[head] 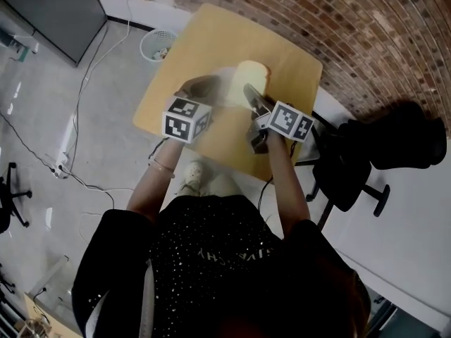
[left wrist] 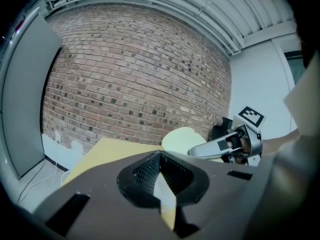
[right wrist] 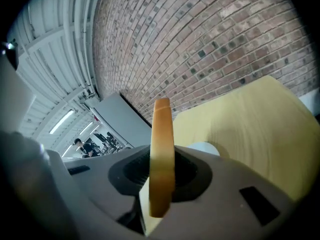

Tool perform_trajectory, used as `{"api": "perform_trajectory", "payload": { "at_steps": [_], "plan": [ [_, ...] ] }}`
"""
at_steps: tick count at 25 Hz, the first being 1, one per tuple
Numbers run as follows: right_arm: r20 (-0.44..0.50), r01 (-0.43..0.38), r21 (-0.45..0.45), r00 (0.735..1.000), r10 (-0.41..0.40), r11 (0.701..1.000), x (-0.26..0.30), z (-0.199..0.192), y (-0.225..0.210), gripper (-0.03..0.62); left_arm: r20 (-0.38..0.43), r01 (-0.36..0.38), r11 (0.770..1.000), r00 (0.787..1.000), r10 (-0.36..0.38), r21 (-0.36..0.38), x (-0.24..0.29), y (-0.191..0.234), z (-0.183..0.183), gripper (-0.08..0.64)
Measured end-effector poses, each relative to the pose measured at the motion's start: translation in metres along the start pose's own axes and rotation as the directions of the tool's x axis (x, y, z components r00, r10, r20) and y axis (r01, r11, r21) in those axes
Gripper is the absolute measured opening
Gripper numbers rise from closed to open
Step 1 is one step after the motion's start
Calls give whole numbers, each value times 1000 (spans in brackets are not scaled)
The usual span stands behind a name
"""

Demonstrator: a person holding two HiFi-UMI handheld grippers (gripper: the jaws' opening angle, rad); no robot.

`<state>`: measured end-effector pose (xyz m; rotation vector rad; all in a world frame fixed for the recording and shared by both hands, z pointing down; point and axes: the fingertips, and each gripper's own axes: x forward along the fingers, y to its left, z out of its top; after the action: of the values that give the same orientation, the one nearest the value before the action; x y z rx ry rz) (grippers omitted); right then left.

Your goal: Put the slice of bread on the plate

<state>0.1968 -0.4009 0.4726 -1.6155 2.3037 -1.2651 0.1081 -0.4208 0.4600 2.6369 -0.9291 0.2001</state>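
The right gripper [head: 250, 94] pinches the bread slice [head: 254, 74] upright over the middle of the table [head: 184, 51]; best lower and lay it flat onto the white plate [head: 224, 94] before releasing, while the left gripper [head: 199, 87] waits with its fingers pressed together and empty.

Wooden table [head: 211, 34] — one white plate [head: 227, 94] on it.

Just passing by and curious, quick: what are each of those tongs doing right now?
Left gripper: tongs closed, nothing clearly held.
Right gripper: tongs closed on the slice of bread.
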Motion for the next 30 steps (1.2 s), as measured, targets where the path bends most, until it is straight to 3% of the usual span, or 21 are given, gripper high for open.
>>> {"api": "perform_trajectory", "payload": {
  "at_steps": [5,9,12,16,22,25,30],
  "plan": [
    [-120,19,4,993,-19,1000,47,-1,-29,92,-5,-47,998,999,47,-35,32,39,-5,9],
    [-217,-2,86,976,21,996,77,-12,-36,92,-25,-81,993,997,79,-81,50,62,-15,9],
    [-312,-15,158,948,65,987,95,-27,-37,92,-41,-114,989,993,111,-96,55,74,-22,9],
    [-411,26,188,910,54,982,104,-45,-46,92,-64,-141,984,989,134,-113,56,77,-38,9],
    [-444,64,199,895,32,978,109,-51,-62,92,-63,-143,985,988,138,-94,56,69,-39,9],
    [-454,76,161,891,5,984,112,-52,-64,92,-64,-152,984,987,146,-98,55,71,-40,9],
    [-457,109,0,884,-97,994,114,-50,-67,114,-61,-154,982,987,148,-107,54,67,-41,9]
  ]
}}
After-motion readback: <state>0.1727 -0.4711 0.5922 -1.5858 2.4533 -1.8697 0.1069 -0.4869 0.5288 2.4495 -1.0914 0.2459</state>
